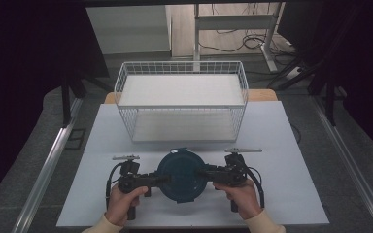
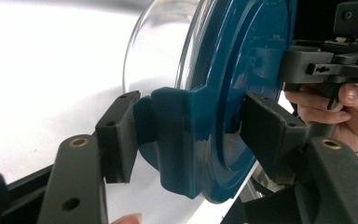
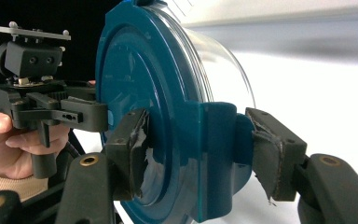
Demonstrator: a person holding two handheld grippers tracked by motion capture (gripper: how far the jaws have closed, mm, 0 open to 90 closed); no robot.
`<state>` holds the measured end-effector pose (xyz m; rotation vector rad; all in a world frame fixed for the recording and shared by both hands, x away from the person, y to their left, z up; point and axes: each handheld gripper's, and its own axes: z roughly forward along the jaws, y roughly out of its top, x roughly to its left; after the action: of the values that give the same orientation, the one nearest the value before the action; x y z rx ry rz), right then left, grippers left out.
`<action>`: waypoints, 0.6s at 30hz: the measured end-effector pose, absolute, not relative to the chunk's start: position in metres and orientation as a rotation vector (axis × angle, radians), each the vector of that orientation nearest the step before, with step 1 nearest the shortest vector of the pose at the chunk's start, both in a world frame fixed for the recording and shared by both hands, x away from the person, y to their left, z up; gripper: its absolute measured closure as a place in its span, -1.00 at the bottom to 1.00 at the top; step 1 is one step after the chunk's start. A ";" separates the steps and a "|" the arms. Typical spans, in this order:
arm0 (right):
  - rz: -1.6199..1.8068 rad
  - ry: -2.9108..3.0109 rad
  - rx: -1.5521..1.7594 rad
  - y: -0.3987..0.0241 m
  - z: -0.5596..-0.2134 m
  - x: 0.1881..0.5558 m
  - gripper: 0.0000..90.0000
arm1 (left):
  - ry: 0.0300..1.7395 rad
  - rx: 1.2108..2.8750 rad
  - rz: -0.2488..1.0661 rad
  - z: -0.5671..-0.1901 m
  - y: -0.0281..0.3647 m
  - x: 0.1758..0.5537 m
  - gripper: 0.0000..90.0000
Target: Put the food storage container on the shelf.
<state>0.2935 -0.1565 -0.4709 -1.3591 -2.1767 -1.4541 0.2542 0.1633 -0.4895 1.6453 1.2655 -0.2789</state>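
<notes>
A round clear bowl (image 2: 158,46) with a dark teal lid (image 1: 181,175) is held near the table's front edge, lid up in the high view. My left gripper (image 1: 162,178) is shut on the lid's left clip (image 2: 186,154), one pad on each side of it. My right gripper (image 1: 201,172) is shut on the opposite clip (image 3: 209,135) in the same way. In the left gripper view the right gripper (image 2: 326,70) shows beyond the lid, and in the right gripper view the left gripper (image 3: 51,112) shows behind it. I cannot tell whether the bowl rests on the table.
A white wire basket (image 1: 182,108) stands at the back of the white table (image 1: 281,145), just beyond the bowl. Bare tabletop lies to both sides of the hands. Metal rails run along the floor left and right of the table.
</notes>
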 end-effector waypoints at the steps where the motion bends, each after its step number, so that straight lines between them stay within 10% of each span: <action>1: -1.475 -2.194 -1.347 -0.156 -0.465 0.291 -0.08 | 1.253 1.645 -0.270 -0.485 0.164 0.253 -0.13; 18: -1.600 -2.287 -1.246 -0.156 -0.433 0.280 -0.08 | 1.168 1.653 -0.167 -0.454 0.164 0.242 -0.13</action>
<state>0.2799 -0.1561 -0.4327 -1.2461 -2.2868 -1.6000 0.2425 0.1644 -0.4541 1.6532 1.1681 -0.1666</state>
